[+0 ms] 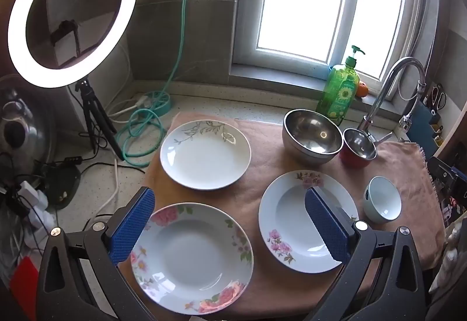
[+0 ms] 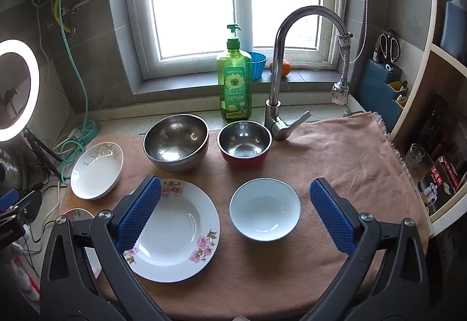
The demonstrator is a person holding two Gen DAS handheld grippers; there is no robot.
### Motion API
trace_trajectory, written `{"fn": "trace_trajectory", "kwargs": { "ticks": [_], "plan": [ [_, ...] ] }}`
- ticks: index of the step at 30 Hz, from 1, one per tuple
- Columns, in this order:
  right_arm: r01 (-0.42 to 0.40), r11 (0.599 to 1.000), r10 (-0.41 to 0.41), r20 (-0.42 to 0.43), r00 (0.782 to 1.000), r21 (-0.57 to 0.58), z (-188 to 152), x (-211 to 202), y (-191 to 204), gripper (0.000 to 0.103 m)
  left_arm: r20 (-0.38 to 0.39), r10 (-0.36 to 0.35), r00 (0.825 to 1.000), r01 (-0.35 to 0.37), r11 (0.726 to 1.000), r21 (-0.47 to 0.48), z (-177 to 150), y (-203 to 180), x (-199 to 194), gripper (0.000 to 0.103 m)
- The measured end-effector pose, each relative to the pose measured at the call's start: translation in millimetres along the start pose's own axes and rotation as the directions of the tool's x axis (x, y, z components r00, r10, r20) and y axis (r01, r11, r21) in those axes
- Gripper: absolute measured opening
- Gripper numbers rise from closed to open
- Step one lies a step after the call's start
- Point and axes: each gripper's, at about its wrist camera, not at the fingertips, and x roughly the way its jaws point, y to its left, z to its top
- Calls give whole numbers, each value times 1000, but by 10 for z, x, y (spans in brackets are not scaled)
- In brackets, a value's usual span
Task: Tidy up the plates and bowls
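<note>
Both grippers hang wide apart above the counter (image 2: 186, 116), holding nothing. On the pink towel (image 2: 335, 151) lie three plates: a leaf-patterned plate (image 1: 205, 154) at the back left, a rose plate (image 1: 192, 258) under the left gripper (image 1: 230, 226), and a pink-flower plate (image 2: 175, 229). The blue bowl (image 2: 265, 209) sits between the right gripper's (image 2: 236, 214) fingers, untouched. A steel bowl (image 2: 176, 141) and red bowl (image 2: 244, 144) stand behind.

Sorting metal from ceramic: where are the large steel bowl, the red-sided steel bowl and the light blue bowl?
large steel bowl (image 2: 176, 143), right wrist view, inner bottom.
red-sided steel bowl (image 2: 244, 142), right wrist view, inner wall.
light blue bowl (image 2: 264, 208), right wrist view, inner bottom.
</note>
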Motion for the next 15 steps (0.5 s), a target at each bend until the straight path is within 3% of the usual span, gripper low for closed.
{"fn": "trace_trajectory", "kwargs": {
  "ticks": [15],
  "plan": [
    [5, 1000, -5, 21, 1000, -3, -20, 33, -2, 103, 12, 18, 1000, -18, 1000, 5, 9, -35, 30, 102]
  ]
}}
